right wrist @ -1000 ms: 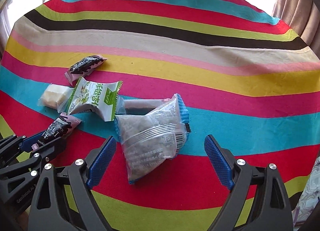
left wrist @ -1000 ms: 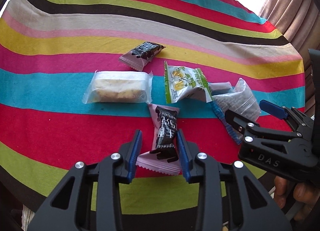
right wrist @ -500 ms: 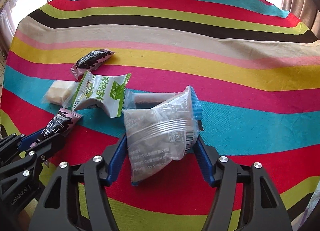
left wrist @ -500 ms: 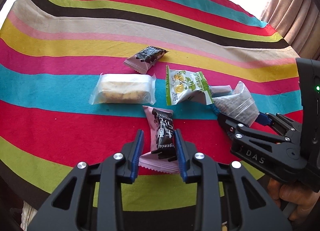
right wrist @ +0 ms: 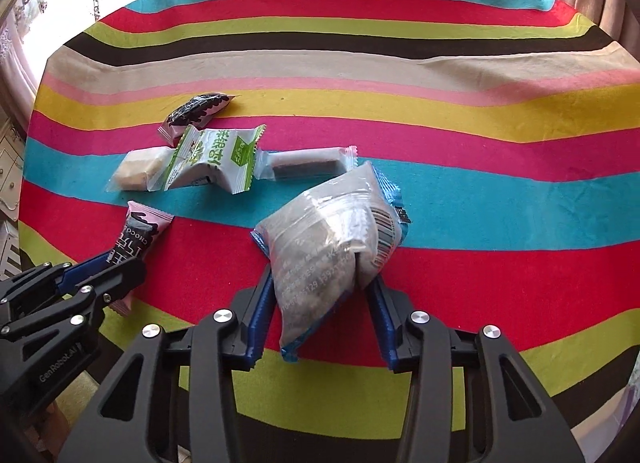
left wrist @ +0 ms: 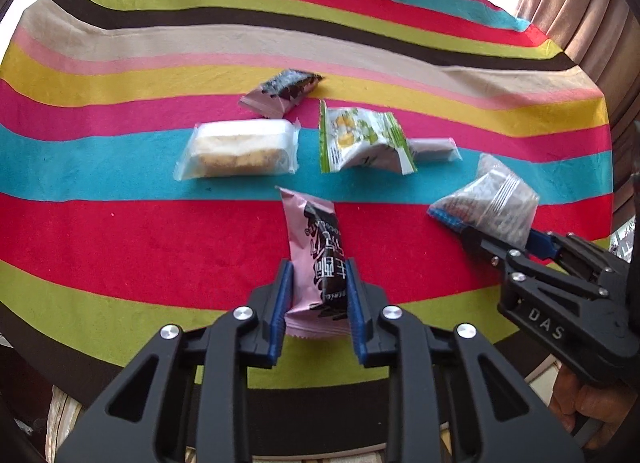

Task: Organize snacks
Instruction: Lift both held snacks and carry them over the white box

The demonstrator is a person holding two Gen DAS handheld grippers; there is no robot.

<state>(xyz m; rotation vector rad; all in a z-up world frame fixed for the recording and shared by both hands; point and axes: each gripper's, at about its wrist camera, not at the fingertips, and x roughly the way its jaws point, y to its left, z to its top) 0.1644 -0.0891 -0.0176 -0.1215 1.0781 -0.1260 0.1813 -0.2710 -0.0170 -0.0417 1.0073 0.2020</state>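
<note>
Left wrist view: the pink chocolate bar (left wrist: pixel 320 259) is now being pinched and lifted off the striped surface (left wrist: pixel 160 247) by the left gripper (left wrist: pixel 318 303). The clear grain pouch (right wrist: pixel 332 239), loose between wide fingers a second ago, is being clamped and raised by the right gripper (right wrist: pixel 320 311). Both snacks are being readied for relocation.

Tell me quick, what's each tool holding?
Left tool: closed on the pink chocolate snack.
Right tool: closed on the clear bag with blue edges.
</note>
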